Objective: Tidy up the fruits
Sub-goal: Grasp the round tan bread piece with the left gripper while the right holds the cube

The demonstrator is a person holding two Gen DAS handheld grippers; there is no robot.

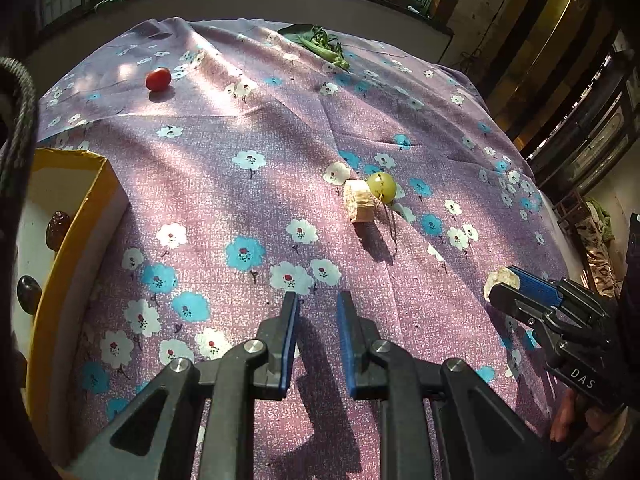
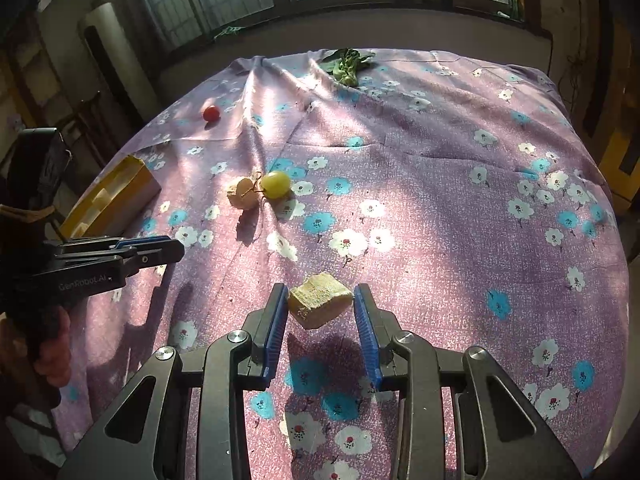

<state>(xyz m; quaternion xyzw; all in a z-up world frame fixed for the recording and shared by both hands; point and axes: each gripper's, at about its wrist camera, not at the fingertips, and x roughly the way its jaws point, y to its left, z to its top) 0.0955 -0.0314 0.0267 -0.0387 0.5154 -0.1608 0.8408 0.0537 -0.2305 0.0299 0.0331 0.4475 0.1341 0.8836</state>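
Observation:
A pale banana chunk (image 2: 320, 300) sits between the fingers of my right gripper (image 2: 320, 308), which is shut on it just above the cloth; it also shows in the left wrist view (image 1: 496, 280) at the right gripper's tip. A second banana chunk (image 1: 360, 200) lies mid-table beside a green grape (image 1: 382, 187). A red cherry tomato (image 1: 158, 79) lies far left. My left gripper (image 1: 317, 312) is open and empty, low over the cloth. A yellow box (image 1: 80, 208) at the left holds two dark fruits (image 1: 58, 230).
A purple flowered cloth (image 2: 460, 220) covers the table. A leafy green vegetable (image 2: 348, 64) lies at the far edge under the window. The yellow box also shows in the right wrist view (image 2: 116, 196), behind my left gripper (image 2: 176, 246).

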